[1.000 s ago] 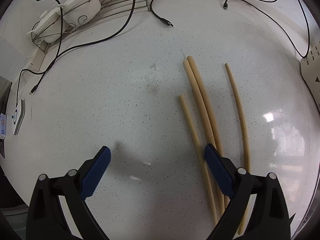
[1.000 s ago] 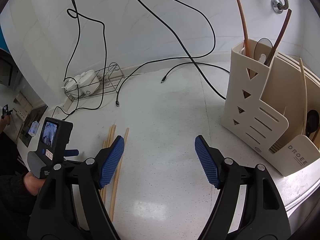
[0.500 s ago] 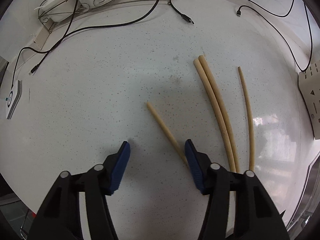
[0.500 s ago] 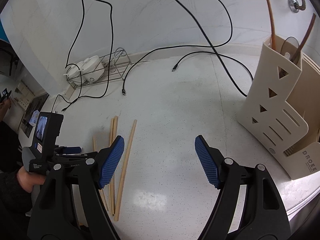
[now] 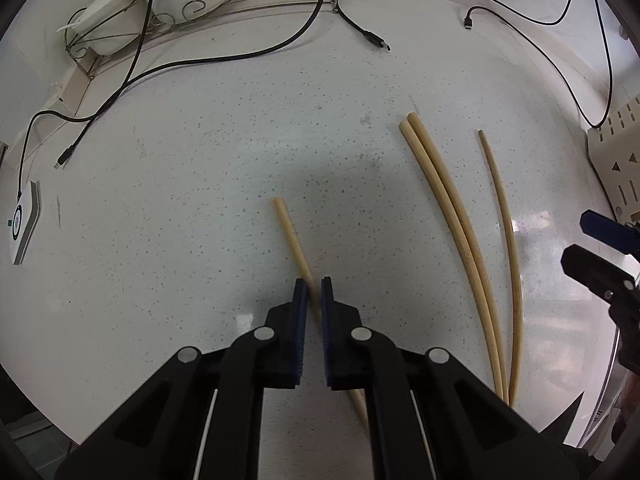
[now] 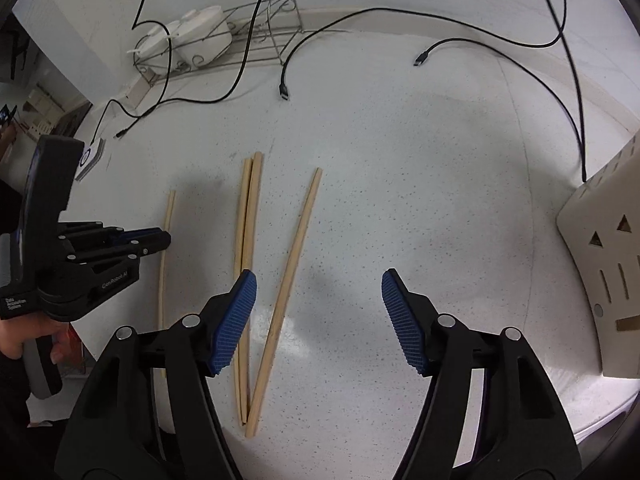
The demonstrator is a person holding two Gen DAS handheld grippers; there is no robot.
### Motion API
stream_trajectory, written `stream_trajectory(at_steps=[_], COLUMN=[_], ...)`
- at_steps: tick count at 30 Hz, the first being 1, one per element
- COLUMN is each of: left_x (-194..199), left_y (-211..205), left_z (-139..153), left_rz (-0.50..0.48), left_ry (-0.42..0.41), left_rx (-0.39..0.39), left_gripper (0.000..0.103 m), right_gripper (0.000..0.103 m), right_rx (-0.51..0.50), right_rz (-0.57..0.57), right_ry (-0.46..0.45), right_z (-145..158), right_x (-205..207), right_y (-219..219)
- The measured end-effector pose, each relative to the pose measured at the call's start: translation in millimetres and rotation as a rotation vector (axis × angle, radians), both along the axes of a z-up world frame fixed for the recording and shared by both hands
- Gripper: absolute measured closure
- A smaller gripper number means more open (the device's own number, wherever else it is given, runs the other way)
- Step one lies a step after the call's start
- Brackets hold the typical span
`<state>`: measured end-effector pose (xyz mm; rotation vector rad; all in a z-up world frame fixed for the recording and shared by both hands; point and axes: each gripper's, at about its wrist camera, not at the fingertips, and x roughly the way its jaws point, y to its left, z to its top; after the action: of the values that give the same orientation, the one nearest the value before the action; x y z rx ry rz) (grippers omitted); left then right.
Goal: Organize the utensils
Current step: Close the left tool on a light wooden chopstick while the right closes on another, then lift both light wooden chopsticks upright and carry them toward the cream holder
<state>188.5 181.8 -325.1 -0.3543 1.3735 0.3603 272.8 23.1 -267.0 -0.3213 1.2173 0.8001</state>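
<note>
The left gripper (image 5: 313, 285) has its jaws clamped on a lone chopstick (image 5: 291, 236) lying on the table (image 5: 180, 200). The right gripper (image 6: 318, 312) has been narrowing, jaws apart over three chopsticks (image 6: 250, 216), apparently touching none.

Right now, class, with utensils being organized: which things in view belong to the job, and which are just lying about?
Part of the job:
- lone chopstick, clamped by the left gripper
- three chopsticks on the counter
- beige utensil holder
- right gripper, open

Just lying about:
- black cables
- wire rack holding white dishes
</note>
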Motion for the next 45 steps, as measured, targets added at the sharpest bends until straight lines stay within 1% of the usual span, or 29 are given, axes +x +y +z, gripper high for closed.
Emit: stream_trajectory(at_steps=[2, 3, 5, 8, 10, 18, 21, 23, 27, 29, 31, 36, 41, 45], left_x=[-1.0, -8.2, -7.3, -7.9, -10.9, -16.6, -18.7, -18.4, -21.4, -23.3, -26.4, -27.3, -25.9, -24.3], left_y=[2.5, 12.0, 17.5, 25.9, 30.2, 37.8, 37.6, 20.2, 13.0, 12.2, 12.7, 10.2, 6.6, 9.2], left_z=[-0.3, 2.6, 2.6, 0.9, 0.6, 1.3, 2.9, -0.6, 0.1, -0.1, 0.6, -0.6, -0.6, -2.5], left_rz=[0.001, -0.001, -0.006, -0.006, -0.004, -0.008, -0.005, 0.002, 0.022, 0.031, 0.037, 0.042, 0.038, 0.058], left_ry=[-0.004, -0.005, -0.004, -0.007, -0.011, -0.02, -0.023, -0.027, -0.023, -0.023, -0.021, -0.006, 0.015, 0.011], left_rx=[-0.011, -0.014, -0.022, -0.034, -0.042, -0.041, -0.036, -0.03, -0.027, -0.036, -0.042, -0.047, -0.045, -0.078], left_gripper=[0.097, 0.097, 0.098, 0.098, 0.099, 0.099, 0.099, 0.099, 0.098, 0.098, 0.098, 0.098, 0.098, 0.099], right_gripper=[0.048, 0.05, 0.059, 0.066, 0.067, 0.068, 0.074, 0.079, 0.086, 0.094, 0.094, 0.095, 0.097, 0.098], right_rx=[-0.027, -0.042, -0.071, -0.125, -0.142, -0.212, -0.256, -0.269, -0.281, -0.288, -0.295, -0.279, -0.241, -0.201], right_rz=[0.007, 0.009, 0.01, -0.004, -0.012, 0.011, 0.033, 0.035, 0.037, 0.046, 0.056, 0.04, 0.015, -0.013], right_ry=[0.009, 0.014, 0.03, 0.048, 0.056, 0.01, -0.021, -0.017, 0.004, 0.002, -0.007, 0.028, 0.069, 0.112], right_z=[-8.6, -12.5, -21.9, -34.0, -37.9, -42.1, -43.5, -43.9, -44.9, -45.1, -44.9, -44.9, -47.2, -49.1], right_x=[-2.3, -3.6, -6.0, -7.5, -7.5, -17.1, -22.2, -24.7, -25.0, -25.6, -26.2, -20.3, -7.7, 6.7], right_y=[7.8, 11.0, 16.9, 24.1, 27.8, 49.9, 61.9, 67.6, 74.7, 77.8, 78.9, 76.9, 62.1, 45.8])
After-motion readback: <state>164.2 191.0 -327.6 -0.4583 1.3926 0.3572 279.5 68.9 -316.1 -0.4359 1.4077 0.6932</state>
